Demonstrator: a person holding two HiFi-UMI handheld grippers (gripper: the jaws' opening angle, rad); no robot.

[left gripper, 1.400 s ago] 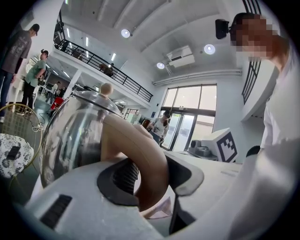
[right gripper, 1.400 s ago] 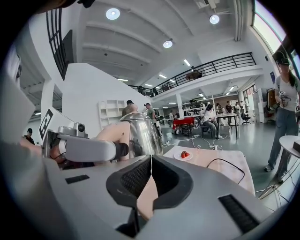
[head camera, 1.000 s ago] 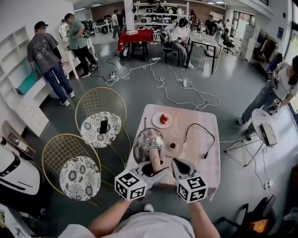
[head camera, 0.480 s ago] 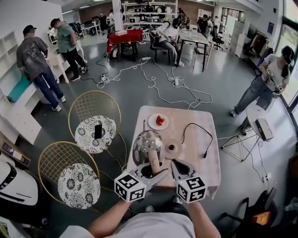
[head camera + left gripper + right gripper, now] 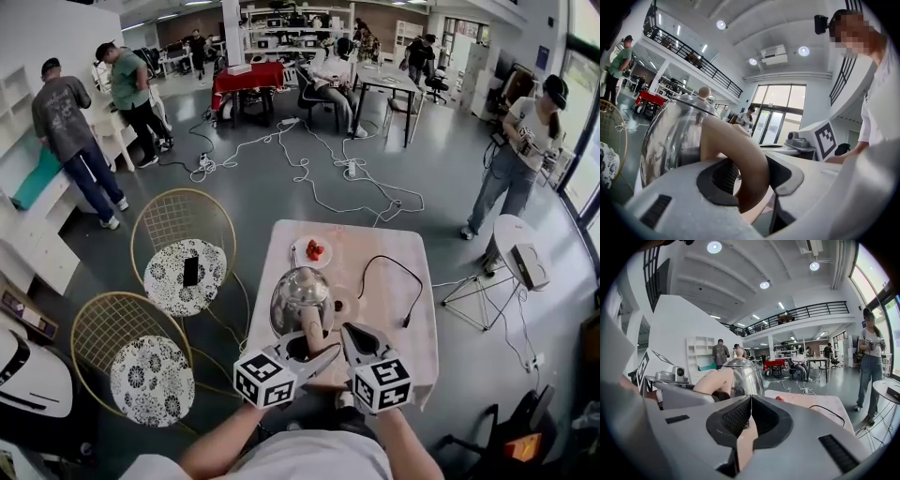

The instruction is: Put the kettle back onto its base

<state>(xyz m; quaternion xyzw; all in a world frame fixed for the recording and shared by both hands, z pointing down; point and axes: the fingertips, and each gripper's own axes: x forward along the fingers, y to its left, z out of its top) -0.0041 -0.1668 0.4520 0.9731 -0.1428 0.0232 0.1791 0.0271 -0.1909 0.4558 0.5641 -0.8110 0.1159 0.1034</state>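
Note:
The steel kettle (image 5: 298, 295) with a beige handle (image 5: 312, 326) is over the left part of the small pink table (image 5: 417, 323). I cannot tell if it rests on the table. My left gripper (image 5: 315, 349) is shut on the handle; in the left gripper view the handle (image 5: 743, 150) fills the gap between the jaws (image 5: 750, 176), with the kettle body (image 5: 670, 136) behind. The round beige base (image 5: 349, 302) lies just right of the kettle. My right gripper (image 5: 350, 335) hovers near the base, shut and empty (image 5: 751, 404); it sees the kettle (image 5: 743, 373) ahead to the left.
A black power cord (image 5: 389, 270) loops from the base across the table. A white plate with red fruit (image 5: 314, 250) sits at the far edge. Two gold wire chairs (image 5: 183, 253) (image 5: 141, 361) stand left of the table. People stand around; cables lie on the floor.
The kettle, held in the left gripper, has shifted slightly right towards the base. The right gripper moved along with it, still shut. The head view has shifted a little.

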